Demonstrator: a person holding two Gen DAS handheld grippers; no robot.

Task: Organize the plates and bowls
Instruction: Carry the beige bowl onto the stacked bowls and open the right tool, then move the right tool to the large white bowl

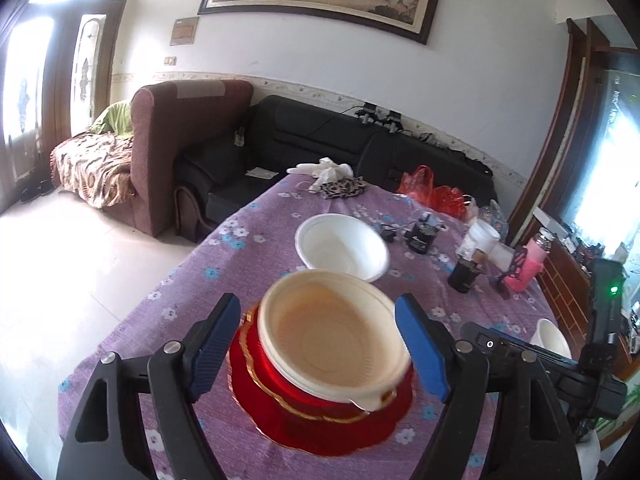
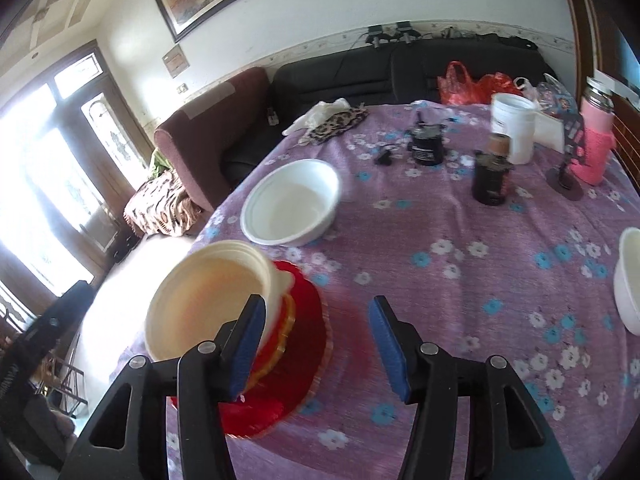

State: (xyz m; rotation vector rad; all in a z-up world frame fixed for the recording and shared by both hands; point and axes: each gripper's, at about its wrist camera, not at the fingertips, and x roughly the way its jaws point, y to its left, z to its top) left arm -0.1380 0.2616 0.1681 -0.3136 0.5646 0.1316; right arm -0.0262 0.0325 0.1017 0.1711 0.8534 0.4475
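Note:
A cream bowl [image 1: 336,332] leans tilted on top of a stack of red gold-rimmed dishes [image 1: 320,424] near the front left of the purple-clothed table [image 1: 260,248]. My left gripper [image 1: 318,308] is open; its blue pads stand either side of the cream bowl without pressing on it. In the right wrist view the cream bowl [image 2: 200,304] lies just left of the left finger, and the red stack [image 2: 304,344] reaches partly between the fingers of my open right gripper [image 2: 316,308]. A white bowl [image 1: 342,246] [image 2: 292,204] sits behind the stack. Another white bowl [image 2: 628,280] stands at the right edge.
Two dark jars [image 2: 492,180], a white tub [image 2: 514,128], a pink bottle [image 2: 596,140] and red bags [image 2: 472,84] crowd the far right. A patterned cloth [image 2: 336,122] lies at the far edge. The table drops off to the floor [image 1: 60,260] on the left; sofas stand beyond.

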